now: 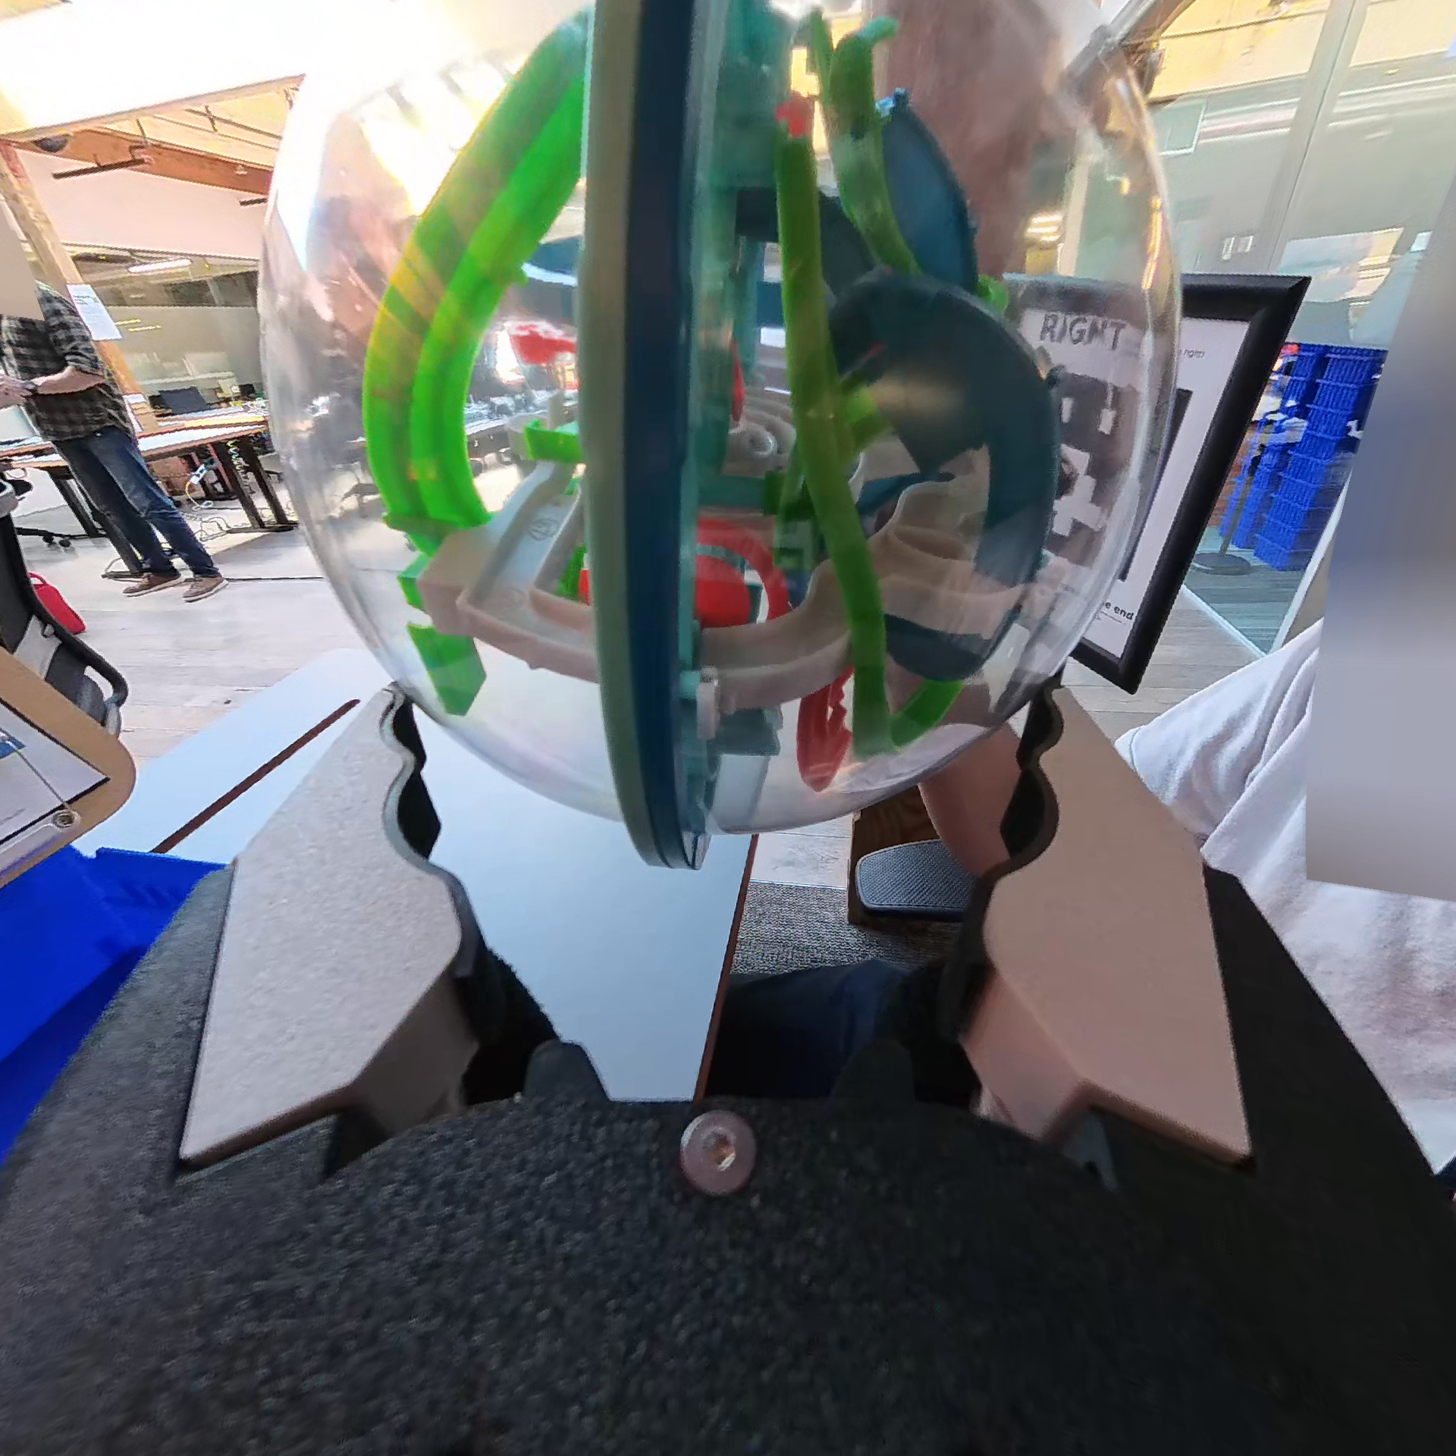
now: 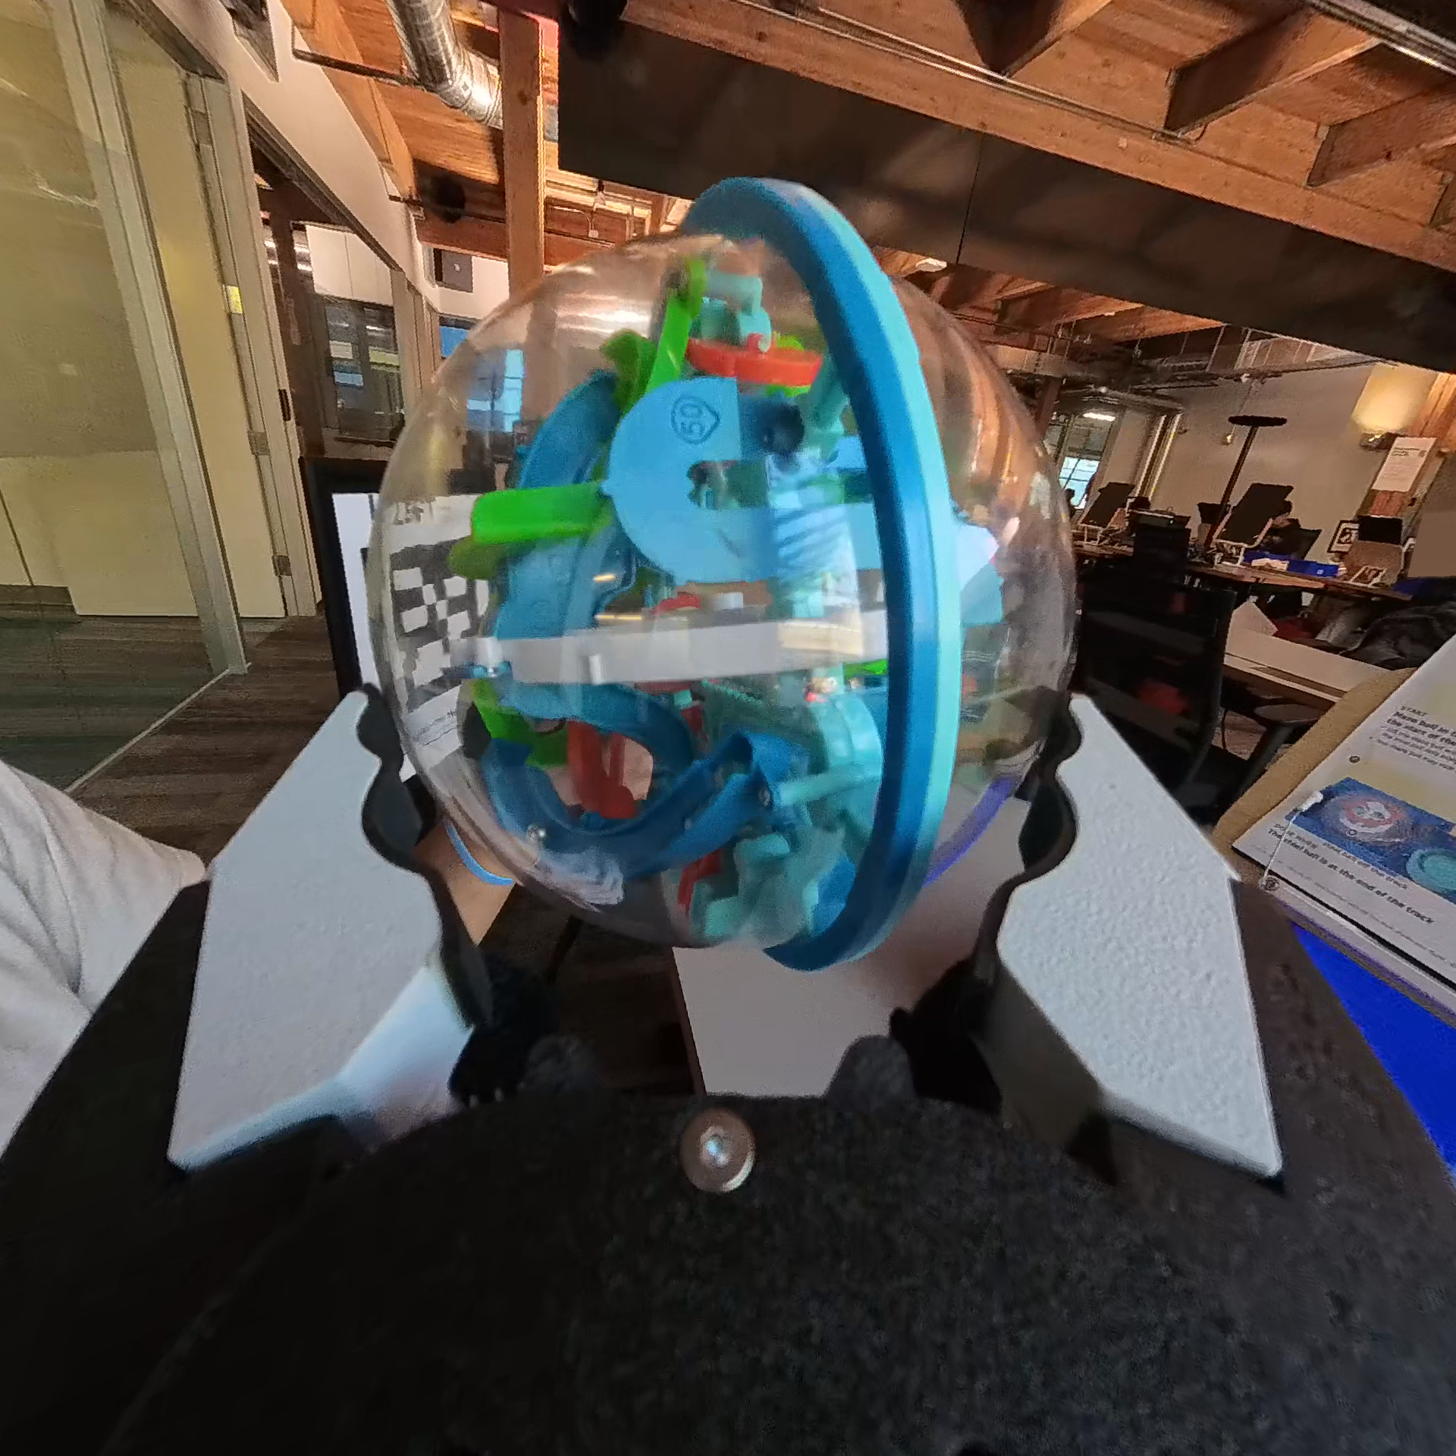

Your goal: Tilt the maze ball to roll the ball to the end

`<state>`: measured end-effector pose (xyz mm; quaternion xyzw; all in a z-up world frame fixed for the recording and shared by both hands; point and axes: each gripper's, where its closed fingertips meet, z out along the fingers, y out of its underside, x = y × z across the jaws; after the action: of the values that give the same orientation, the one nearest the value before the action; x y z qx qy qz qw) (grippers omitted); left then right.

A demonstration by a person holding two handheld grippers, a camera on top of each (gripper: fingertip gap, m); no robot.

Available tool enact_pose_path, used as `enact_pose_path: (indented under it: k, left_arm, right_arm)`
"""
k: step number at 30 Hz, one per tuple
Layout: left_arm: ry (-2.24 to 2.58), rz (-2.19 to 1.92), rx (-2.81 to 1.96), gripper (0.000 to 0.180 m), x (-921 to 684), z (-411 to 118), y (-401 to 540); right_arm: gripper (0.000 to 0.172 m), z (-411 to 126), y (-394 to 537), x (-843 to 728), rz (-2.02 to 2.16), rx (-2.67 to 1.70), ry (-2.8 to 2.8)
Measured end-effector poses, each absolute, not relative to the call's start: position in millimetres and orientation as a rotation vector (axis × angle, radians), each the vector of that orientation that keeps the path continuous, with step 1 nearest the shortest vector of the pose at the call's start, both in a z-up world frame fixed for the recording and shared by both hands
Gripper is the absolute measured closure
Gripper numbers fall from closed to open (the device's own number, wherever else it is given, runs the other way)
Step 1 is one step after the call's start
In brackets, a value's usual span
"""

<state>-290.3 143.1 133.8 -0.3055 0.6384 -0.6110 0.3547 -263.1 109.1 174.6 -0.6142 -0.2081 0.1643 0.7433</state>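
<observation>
Two grippers hold one maze ball (image 2: 721,567) up off the table (image 1: 567,930) between them: the left gripper (image 1: 721,709) and the right gripper (image 2: 713,709) each have both fingers spread wide and pressed against the clear shell's lower sides. One blue ring (image 2: 906,551) runs around the sphere, standing nearly upright, with green, red, blue and grey tracks inside. One small steel ball (image 2: 536,830) sits on a blue track low in the sphere, and one framed sign (image 1: 1205,488) stands behind.

The maze ball (image 2: 709,567) fills the span between both tongs; a framed sign (image 1: 1182,488) stands close behind.
</observation>
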Motion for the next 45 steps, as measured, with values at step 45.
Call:
enact_pose_path:
  k: [45]
  left_arm:
    - [1.718,-1.745,-0.9,0.036,-266.3,101.6,165.1]
  right_arm:
    - [0.018,148.9,136.2,-238.2,0.364,-1.504,-0.306]
